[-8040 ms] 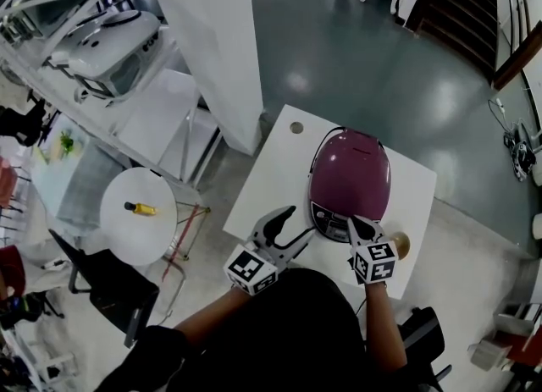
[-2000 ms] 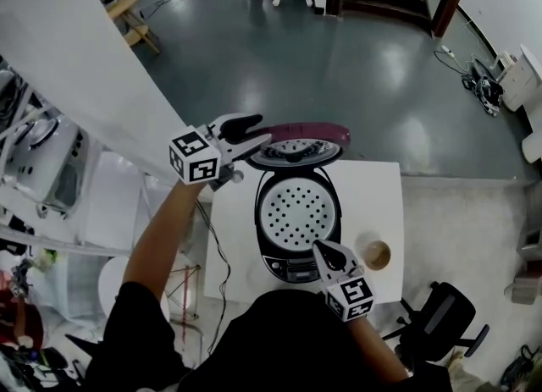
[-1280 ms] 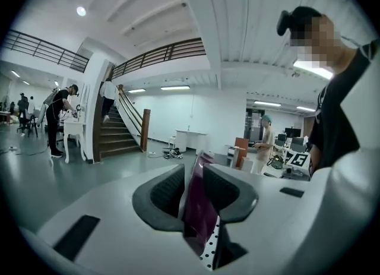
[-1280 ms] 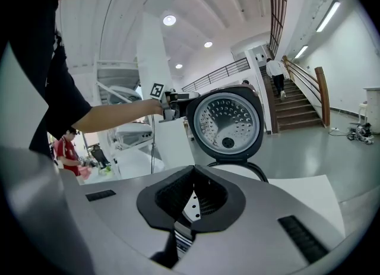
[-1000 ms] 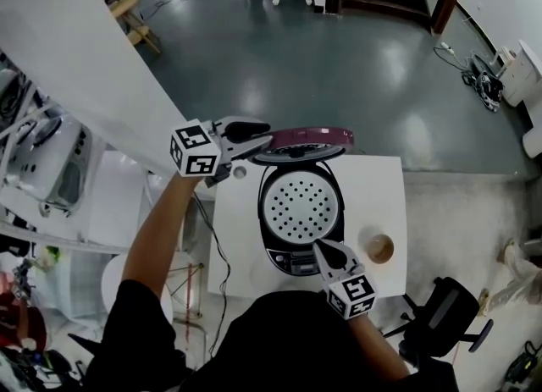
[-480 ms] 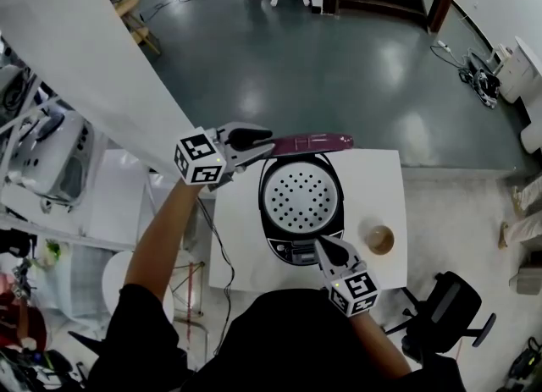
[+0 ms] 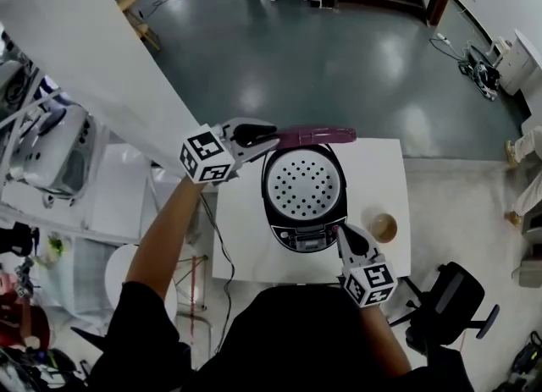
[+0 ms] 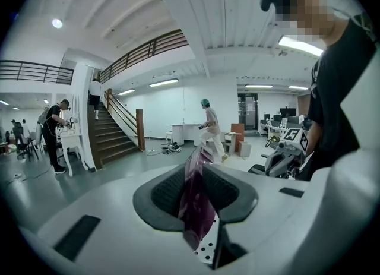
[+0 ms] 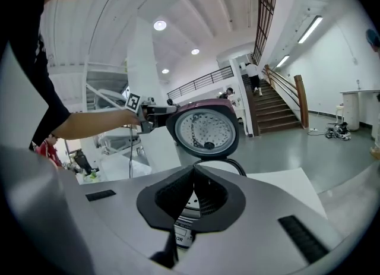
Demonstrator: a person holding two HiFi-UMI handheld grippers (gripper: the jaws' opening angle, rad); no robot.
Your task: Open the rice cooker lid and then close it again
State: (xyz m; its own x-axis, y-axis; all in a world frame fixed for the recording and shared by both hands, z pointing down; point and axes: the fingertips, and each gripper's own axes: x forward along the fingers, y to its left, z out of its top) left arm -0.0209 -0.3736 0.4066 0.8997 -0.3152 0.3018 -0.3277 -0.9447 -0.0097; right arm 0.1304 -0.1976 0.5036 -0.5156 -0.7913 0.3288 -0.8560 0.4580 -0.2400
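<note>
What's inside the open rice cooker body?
A round white perforated plate fills the opening of the rice cooker. Anything beneath that plate is covered, so the pot's contents cannot be seen.

Person wears a black short-sleeved top [image 7: 288,344]; its left sleeve [image 7: 140,327] ends above the elbow, forearms bare. Beyond the top's left shoulder: left gripper [image 7: 258,135], light grey moulded shell, black ribbed pads [image 8: 169,192], white cube [image 7: 207,158] with black square markers. Beside the top's right shoulder: right gripper [image 7: 343,231], same grey shell, dark rectangular recesses [image 9: 300,238], matching marker cube [image 7: 370,284].
</note>
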